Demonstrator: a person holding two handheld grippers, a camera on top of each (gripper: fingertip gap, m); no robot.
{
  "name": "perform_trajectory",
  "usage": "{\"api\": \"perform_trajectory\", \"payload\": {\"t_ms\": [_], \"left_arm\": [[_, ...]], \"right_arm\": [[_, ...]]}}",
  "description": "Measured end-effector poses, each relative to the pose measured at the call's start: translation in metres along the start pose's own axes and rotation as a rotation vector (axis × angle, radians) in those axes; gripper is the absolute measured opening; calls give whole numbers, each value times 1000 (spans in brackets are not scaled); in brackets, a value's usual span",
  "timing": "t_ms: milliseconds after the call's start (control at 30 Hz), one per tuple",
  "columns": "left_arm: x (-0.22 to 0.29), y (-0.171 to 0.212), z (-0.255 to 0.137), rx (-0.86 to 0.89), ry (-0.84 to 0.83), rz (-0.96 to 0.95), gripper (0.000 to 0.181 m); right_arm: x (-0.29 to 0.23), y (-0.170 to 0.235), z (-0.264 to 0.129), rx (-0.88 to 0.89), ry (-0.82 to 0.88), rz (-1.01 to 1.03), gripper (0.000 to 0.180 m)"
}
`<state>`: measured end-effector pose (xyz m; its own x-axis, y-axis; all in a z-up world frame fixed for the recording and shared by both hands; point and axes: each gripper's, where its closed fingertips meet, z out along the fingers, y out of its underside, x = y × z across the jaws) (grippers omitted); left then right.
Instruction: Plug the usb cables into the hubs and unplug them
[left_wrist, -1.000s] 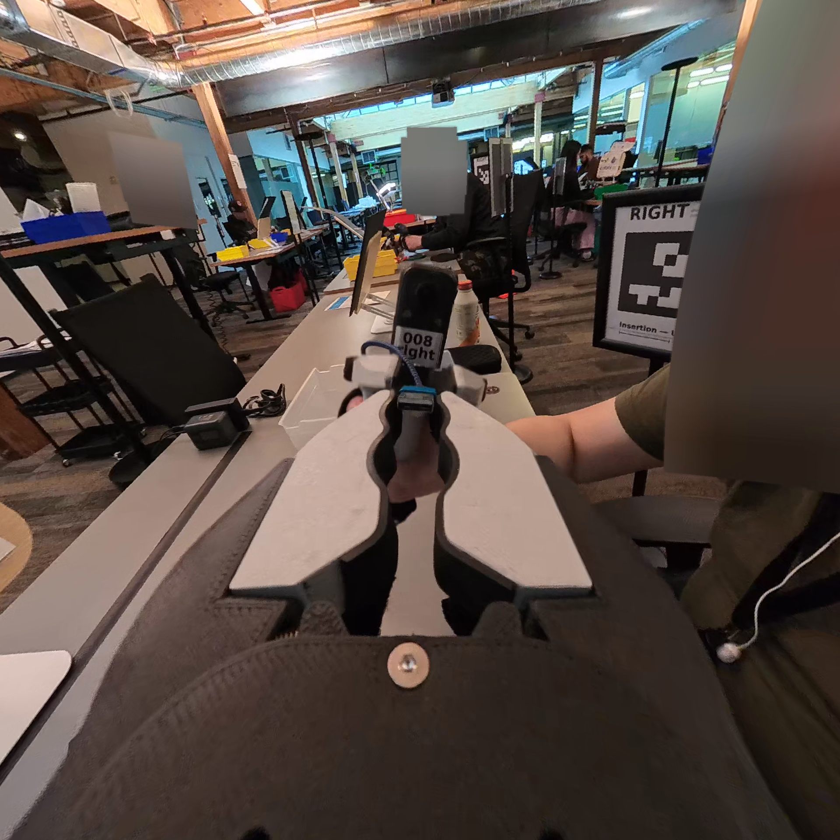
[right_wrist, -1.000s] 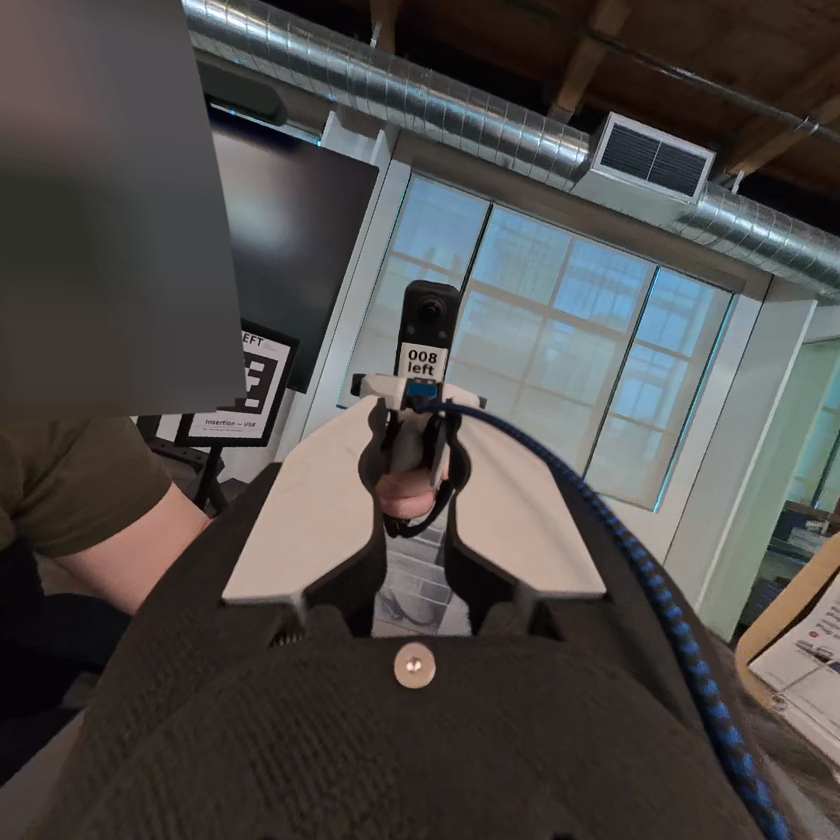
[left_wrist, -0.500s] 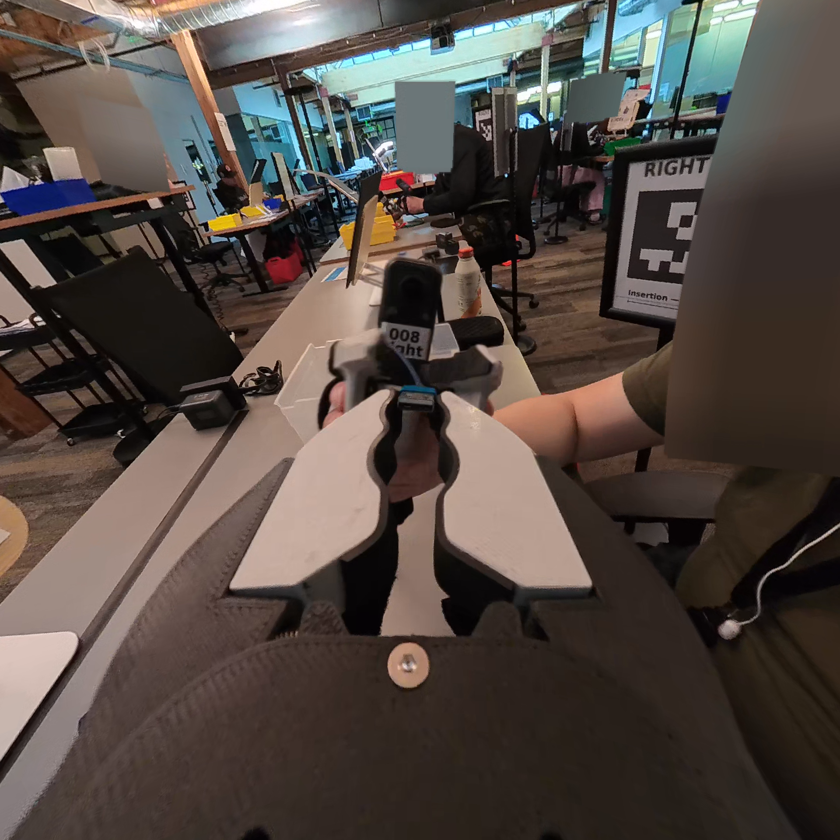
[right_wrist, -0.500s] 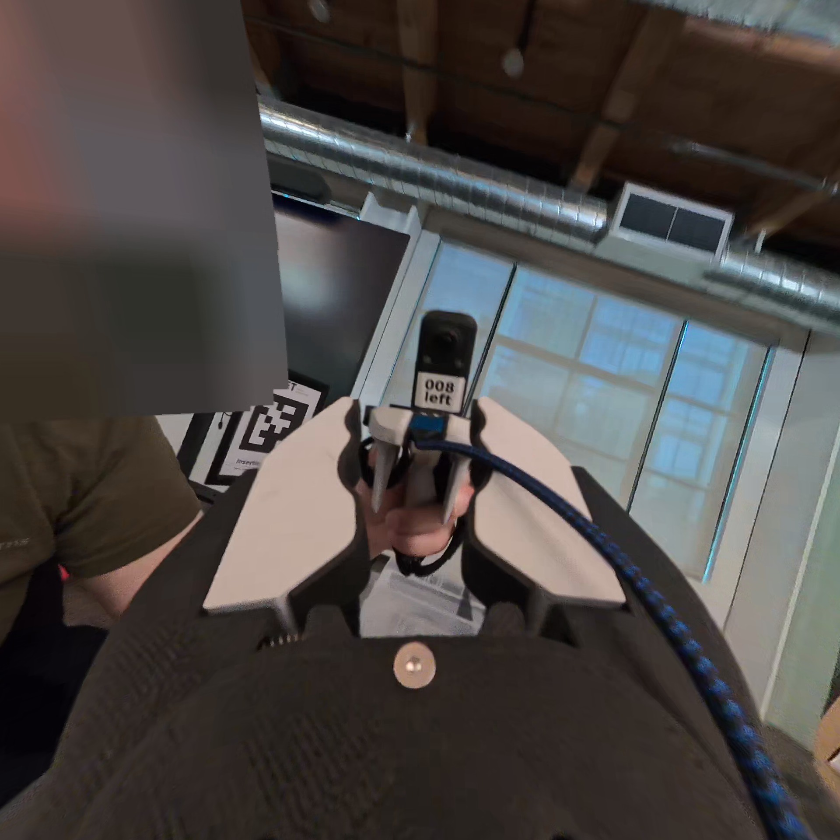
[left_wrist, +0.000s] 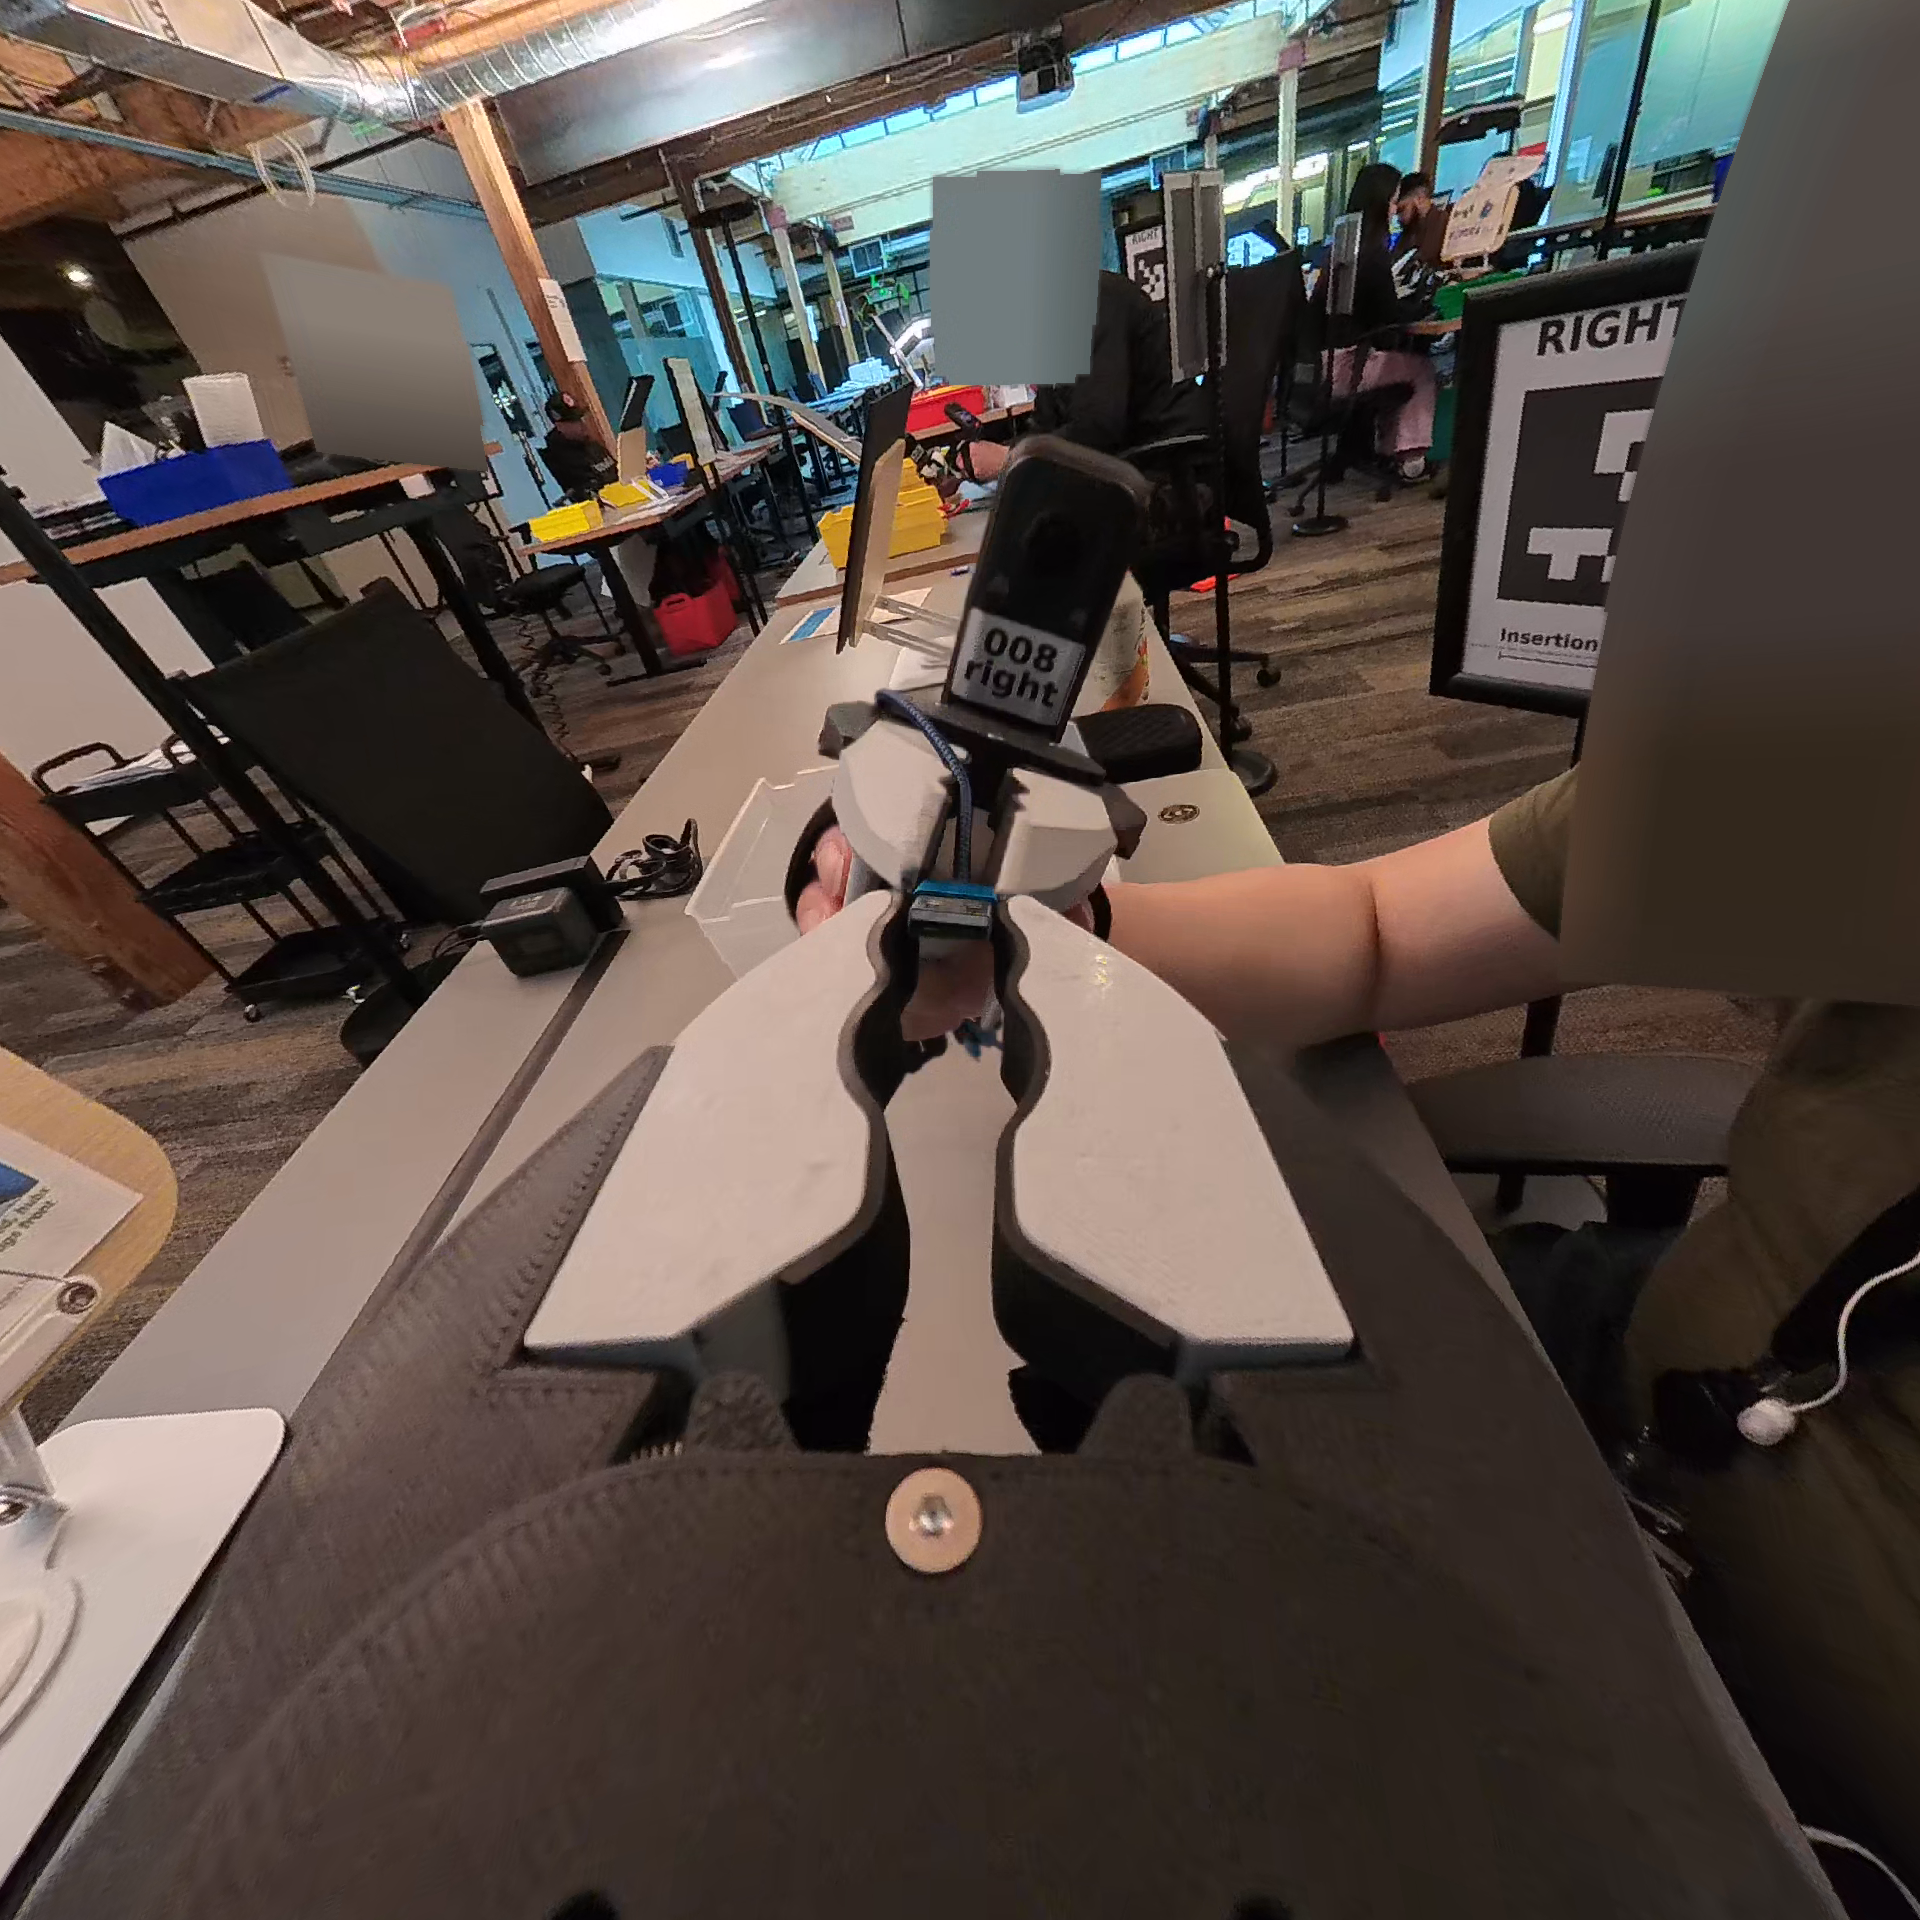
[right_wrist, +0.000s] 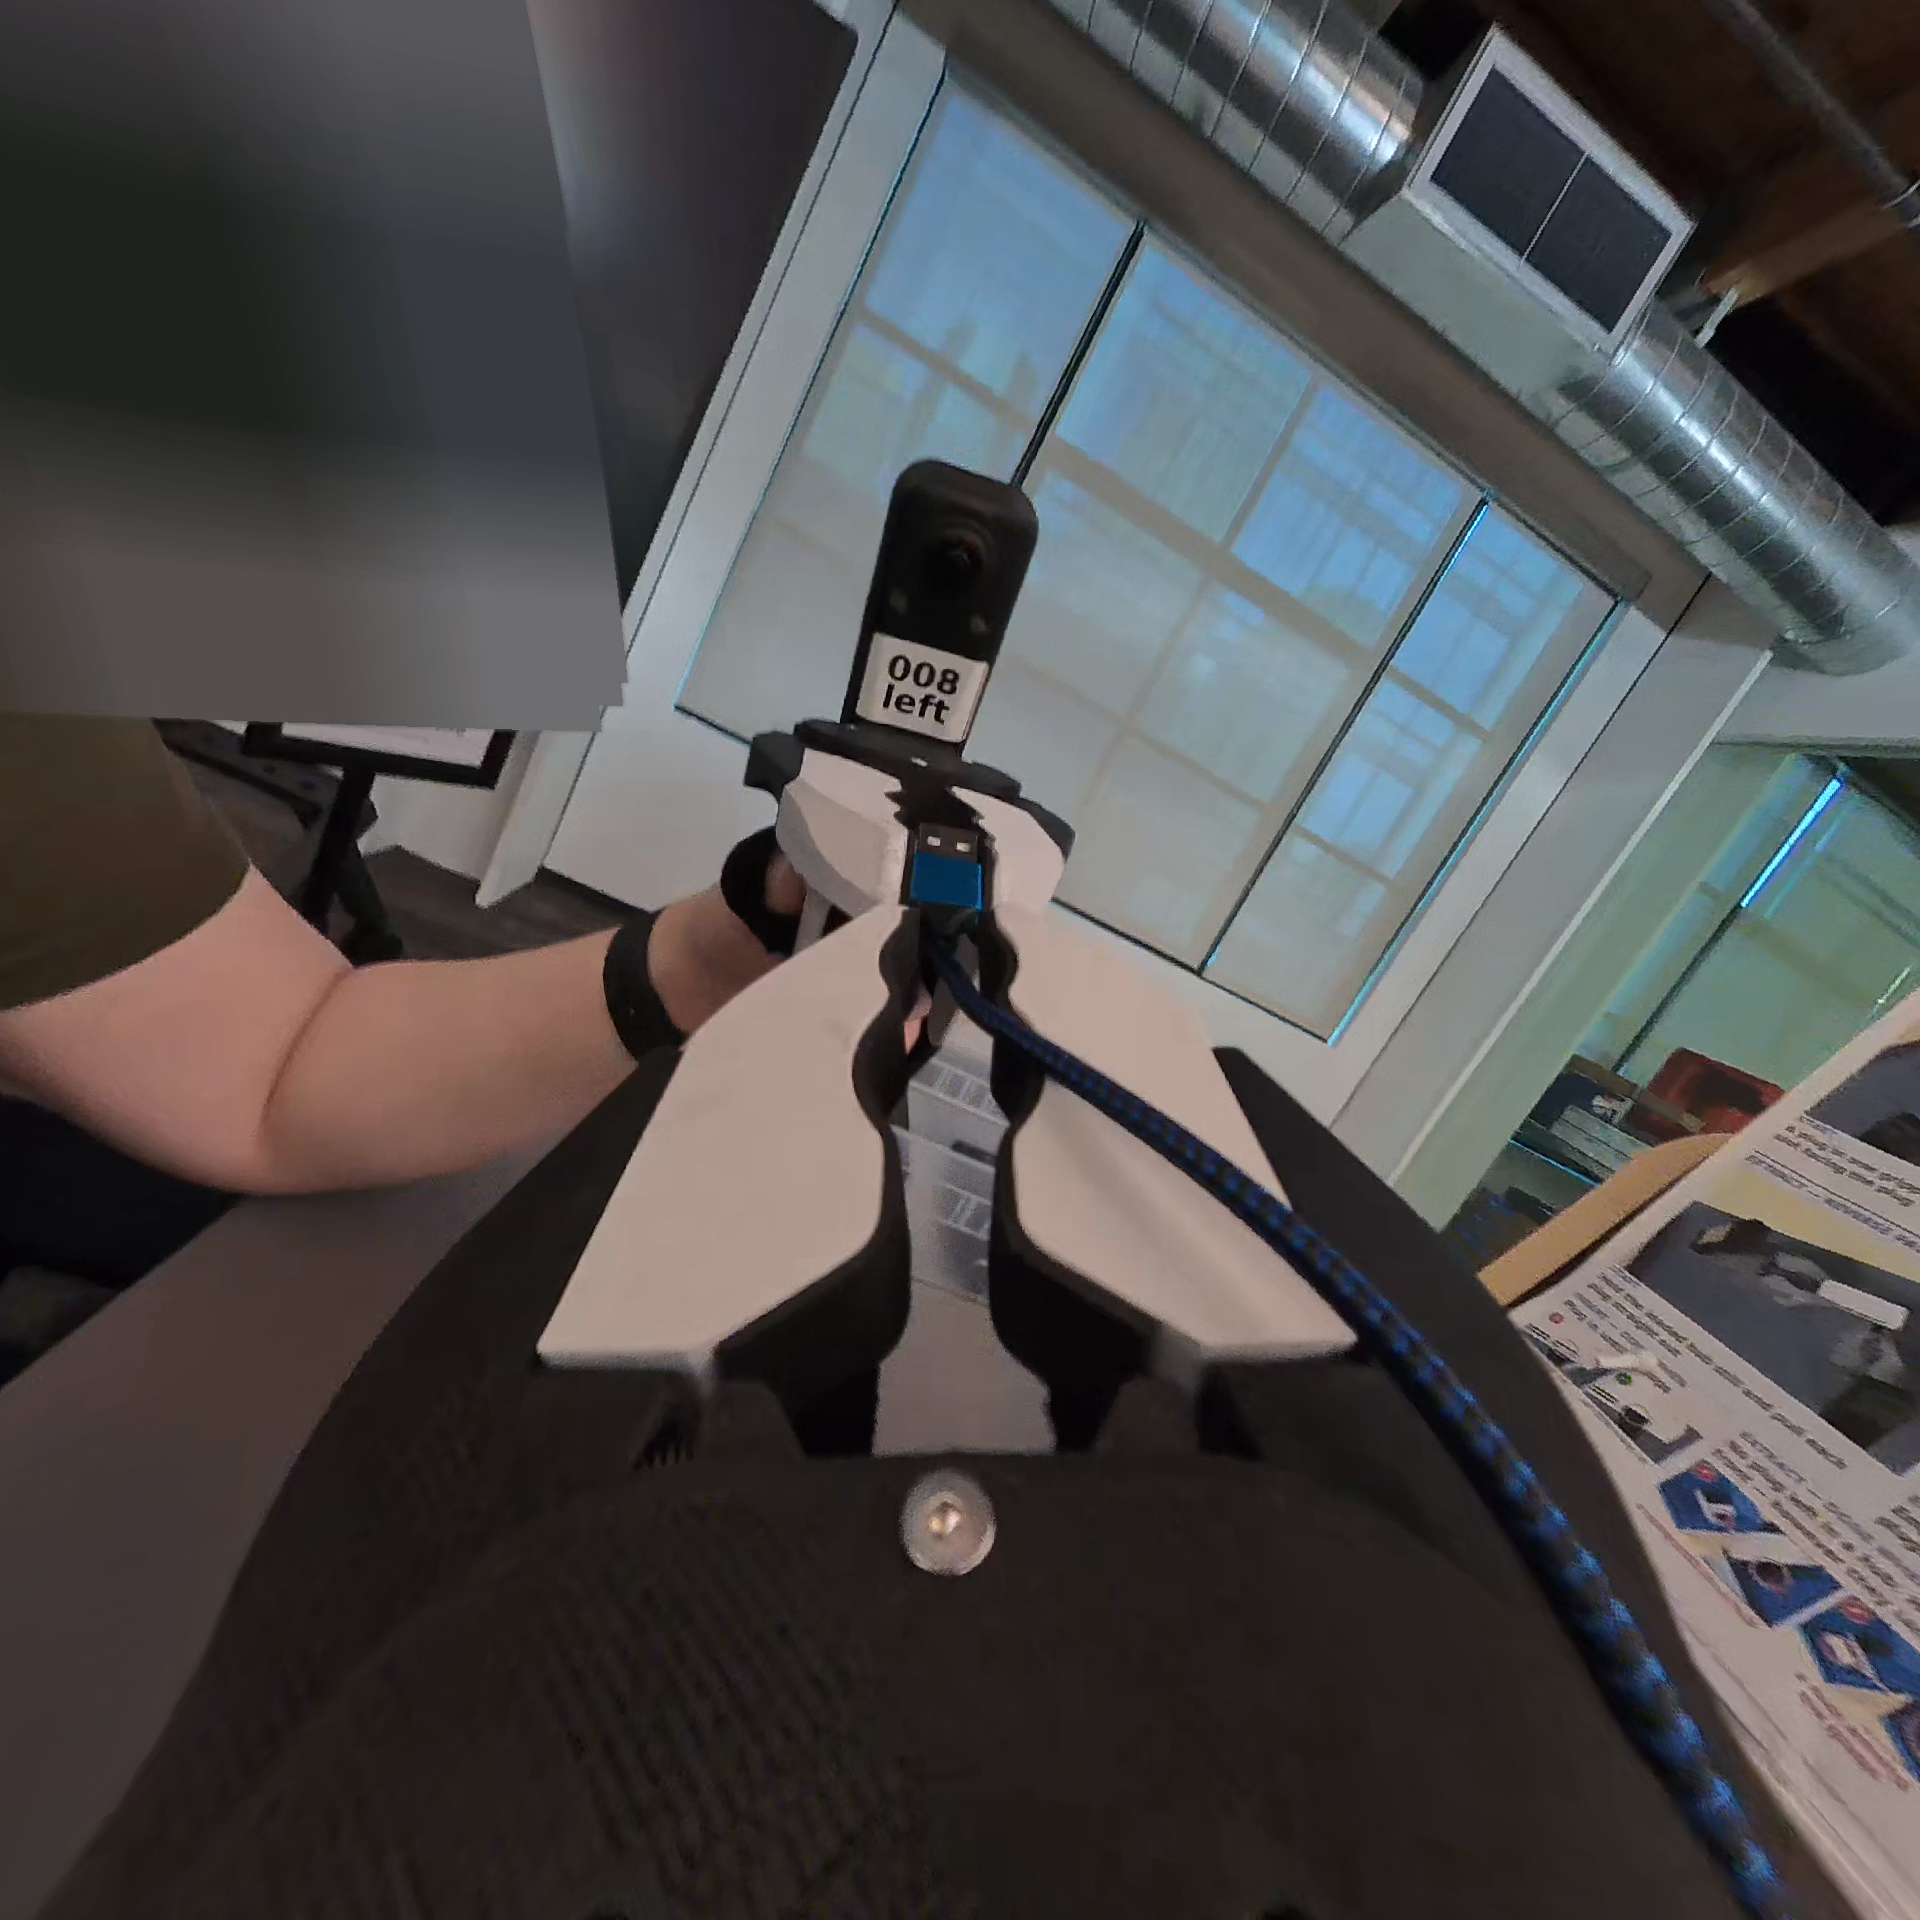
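Above the grey table (left_wrist: 416, 1143), the right hand-held gripper (right_wrist: 943, 920) clamps the blue braided USB cable's plug (right_wrist: 945, 883), its metal tip bare, facing the left hand-held gripper (left_wrist: 951, 925), which seemingly pinches a pale hub (left_wrist: 951, 961); next likely comes aligned insertion.

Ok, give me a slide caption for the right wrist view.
Right gripper shut on a blue USB plug with braided blue cable, facing the left gripper.

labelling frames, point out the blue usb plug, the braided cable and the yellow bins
blue usb plug (right_wrist: 945, 879), right wrist view, blue housing
braided cable (right_wrist: 1226, 1195), right wrist view, mid-length
yellow bins (left_wrist: 914, 523), left wrist view, front wall
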<state>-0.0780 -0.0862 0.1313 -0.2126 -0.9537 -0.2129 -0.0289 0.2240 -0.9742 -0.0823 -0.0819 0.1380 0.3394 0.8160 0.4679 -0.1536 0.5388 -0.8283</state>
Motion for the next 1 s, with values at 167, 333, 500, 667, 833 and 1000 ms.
{"api": "perform_trajectory", "payload": {"t_ms": [167,333,500,667,833,1000], "left_arm": [[0,1,0,2,10,-3,12],[0,2,1,3,14,-6,12],[-1,4,4,5,18,-25,12],[-3,4,4,5,8,-21,12],[-3,5,6,16,7,-21,12],[-4,7,6,7,8,-25,12]], "right_arm": [[-1,1,0,-36,-7,-1,8],[-3,2,-1,-42,-30,42,6],[-1,4,-3,-66,-12,-12,6],[0,4,-3,-80,1,-25,6],[0,4,-5,-79,-6,3,6],[0,5,-5,-99,-8,-11,6]]}}
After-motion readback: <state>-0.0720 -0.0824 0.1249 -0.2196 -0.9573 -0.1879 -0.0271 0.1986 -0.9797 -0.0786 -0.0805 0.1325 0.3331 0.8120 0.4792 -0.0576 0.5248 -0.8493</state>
